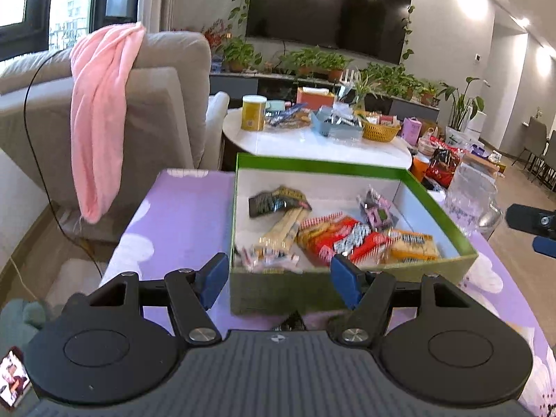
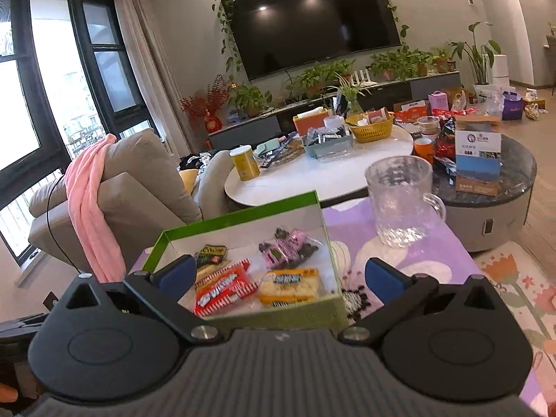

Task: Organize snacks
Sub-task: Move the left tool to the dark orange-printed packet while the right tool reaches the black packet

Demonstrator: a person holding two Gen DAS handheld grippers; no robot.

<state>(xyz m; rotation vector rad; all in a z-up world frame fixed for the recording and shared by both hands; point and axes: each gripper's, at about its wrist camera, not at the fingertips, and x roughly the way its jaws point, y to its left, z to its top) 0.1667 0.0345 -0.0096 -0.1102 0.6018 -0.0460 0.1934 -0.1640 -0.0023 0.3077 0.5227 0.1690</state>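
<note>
On the purple cloth (image 1: 180, 215) sits a green box (image 1: 347, 170), lid off, white inside; snacks lie loose on its floor: a red pack (image 2: 224, 290), a yellow pack (image 2: 290, 286), pink-wrapped sweets (image 2: 286, 248), a dark packet (image 1: 278, 201) and a pale stick pack (image 1: 283, 231), which is blurred, so I may have its kind wrong; the left gripper (image 1: 279, 278) hangs at the box's near wall, jaws spread with nothing between them; the right gripper (image 2: 278, 278) hovers at the near right corner, also spread and empty, one finger over the box and the other over the cloth; a small dark speckled wrapper (image 2: 354, 300) lies on the cloth just beside that corner; a clear glass mug (image 2: 403, 201) stands upright on the cloth, right of the box; behind, a white round table (image 2: 305, 177) carries a yellow can (image 2: 245, 163) and a yellow basket (image 2: 373, 127); a pink towel (image 1: 100, 118) drapes over the sofa (image 1: 166, 104).
</note>
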